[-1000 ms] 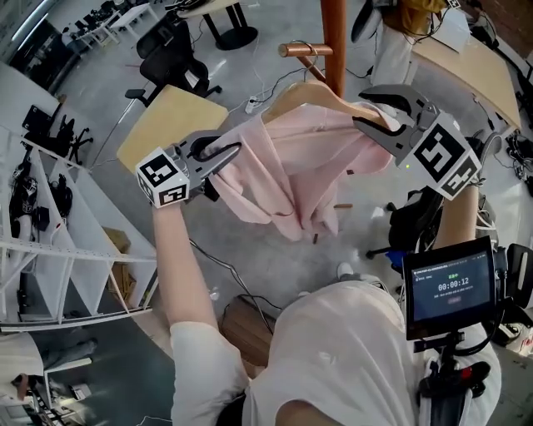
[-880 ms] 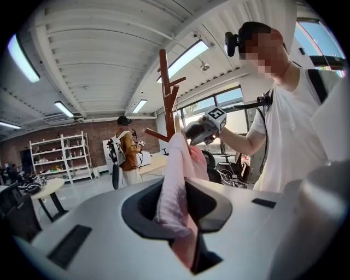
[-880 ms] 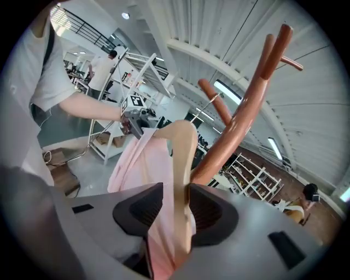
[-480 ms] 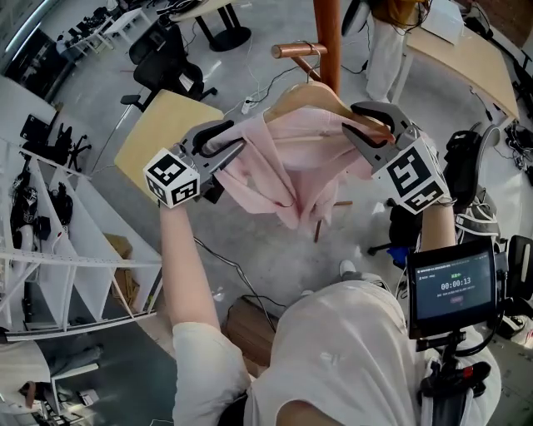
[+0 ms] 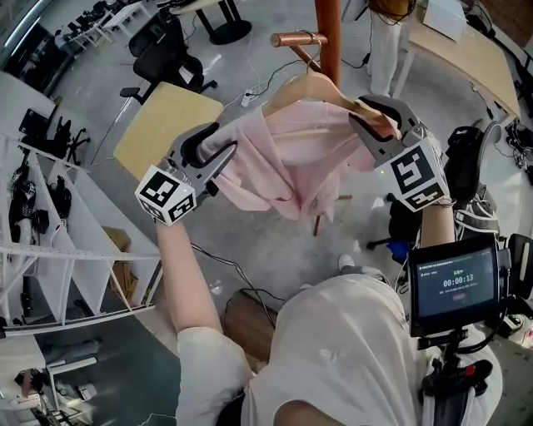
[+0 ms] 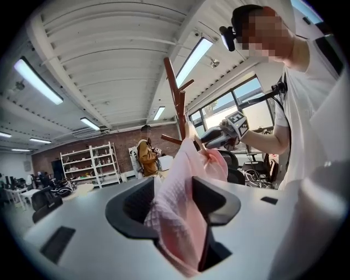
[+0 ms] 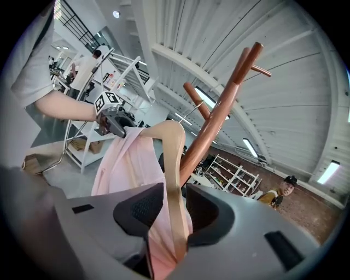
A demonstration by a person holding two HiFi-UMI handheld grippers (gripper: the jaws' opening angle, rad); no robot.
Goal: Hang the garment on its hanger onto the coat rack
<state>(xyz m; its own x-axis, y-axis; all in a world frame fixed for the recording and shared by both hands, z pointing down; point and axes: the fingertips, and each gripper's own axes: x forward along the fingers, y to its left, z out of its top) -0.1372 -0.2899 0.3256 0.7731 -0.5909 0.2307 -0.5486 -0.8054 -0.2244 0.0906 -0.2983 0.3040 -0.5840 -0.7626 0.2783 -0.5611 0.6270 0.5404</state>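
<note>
Left claw (image 5: 225, 140) has just been opening, and the pink garment (image 5: 291, 158) lies loose between its jaws. Right claw (image 5: 360, 112) is clenched on the wooden hanger (image 5: 293, 88) — up at a peg (image 5: 293, 39) of the coat rack (image 5: 327, 25).

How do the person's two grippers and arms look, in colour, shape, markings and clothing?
Both the left gripper and the right gripper are grey, with curved jaws lined by black ribbed pads. Each carries a white cube printed with black square markers. The shirt sleeve is short and white.
</note>
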